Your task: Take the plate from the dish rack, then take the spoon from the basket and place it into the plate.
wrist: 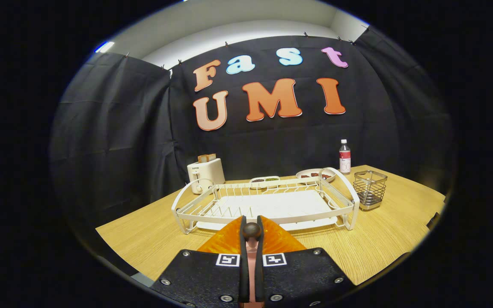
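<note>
My gripper [251, 220] is shut on the spoon [251, 231], whose pale handle runs up between the two fingers and ends in a dark round knob near the tips. Right under and just ahead of the fingers lies the orange ribbed plate [225, 242] on the wooden table, in front of the dish rack. The white wire dish rack [350, 201] stands beyond the plate with no dishes in it. To the right of the rack stands the metal wire basket [370, 189], which looks empty.
Behind the rack stand a white toaster [206, 174] with bread in it, a small white tray [265, 181], a plate of food [315, 174] and a bottle [345, 156]. The wooden table [392, 239] ends close on the right and the near left.
</note>
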{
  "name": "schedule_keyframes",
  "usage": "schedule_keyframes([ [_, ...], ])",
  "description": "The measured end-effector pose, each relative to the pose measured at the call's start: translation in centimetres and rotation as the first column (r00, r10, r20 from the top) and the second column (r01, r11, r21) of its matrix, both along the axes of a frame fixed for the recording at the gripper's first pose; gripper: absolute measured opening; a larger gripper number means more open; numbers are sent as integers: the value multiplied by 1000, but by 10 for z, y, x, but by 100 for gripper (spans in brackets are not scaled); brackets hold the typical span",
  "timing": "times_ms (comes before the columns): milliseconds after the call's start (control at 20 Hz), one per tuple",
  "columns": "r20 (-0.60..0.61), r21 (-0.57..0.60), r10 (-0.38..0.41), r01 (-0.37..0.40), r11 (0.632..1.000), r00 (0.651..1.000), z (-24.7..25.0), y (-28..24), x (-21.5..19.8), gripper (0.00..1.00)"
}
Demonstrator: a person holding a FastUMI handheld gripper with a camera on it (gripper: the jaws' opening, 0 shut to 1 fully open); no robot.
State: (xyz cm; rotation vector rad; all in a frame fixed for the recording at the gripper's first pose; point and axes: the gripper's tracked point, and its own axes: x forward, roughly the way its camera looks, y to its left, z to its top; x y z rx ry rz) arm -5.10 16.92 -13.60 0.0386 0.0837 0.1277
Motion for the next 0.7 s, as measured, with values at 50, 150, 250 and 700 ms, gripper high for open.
schedule_keyframes([
  [50,-7,-6,7,-7,1000,1000,-1,3,0,5],
  [150,-23,-15,19,-20,1000,1000,-5,7,-4,8],
  [250,-62,-23,30,-32,999,998,-14,9,-8,13],
  [700,-79,-36,24,-27,999,997,-10,-3,-18,92],
])
